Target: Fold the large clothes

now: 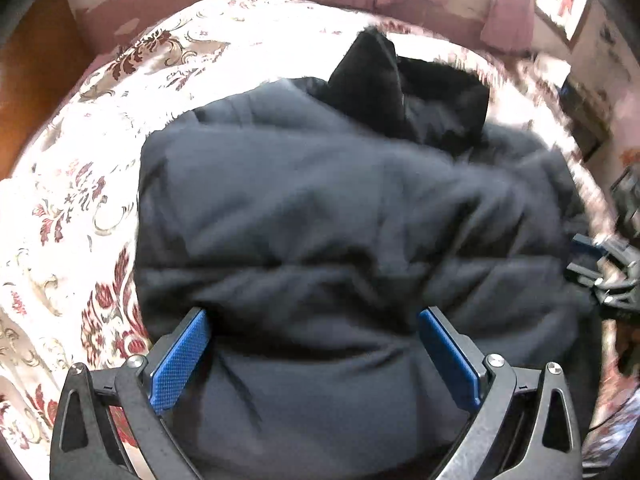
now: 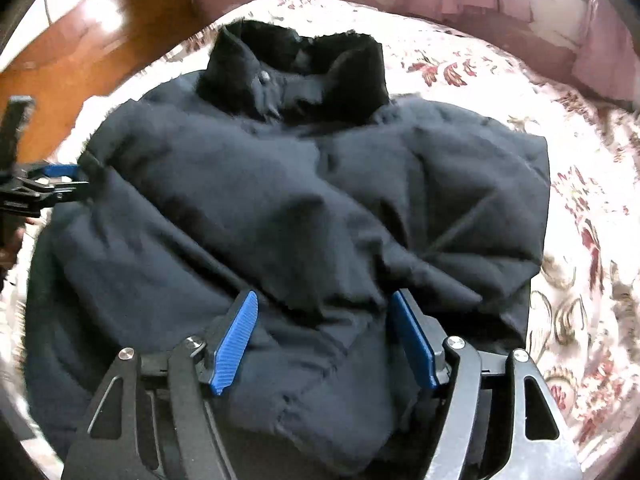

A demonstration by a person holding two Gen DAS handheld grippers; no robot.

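Both tongs, left [image 1: 314, 354] and right [image 2: 324, 338], gape open, seemingly just above the dark jacket [image 1: 320, 208].

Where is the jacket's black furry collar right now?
The collar is at the far end of the dark jacket, top centre in the right wrist view, resting on the flowered bedspread near the pink wall.

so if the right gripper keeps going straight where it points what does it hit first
Most likely the dark navy padded jacket spread on the floral bedcover. The right gripper points down at the jacket's bulky middle with open jaws and nothing between them, though exact depth is unclear.
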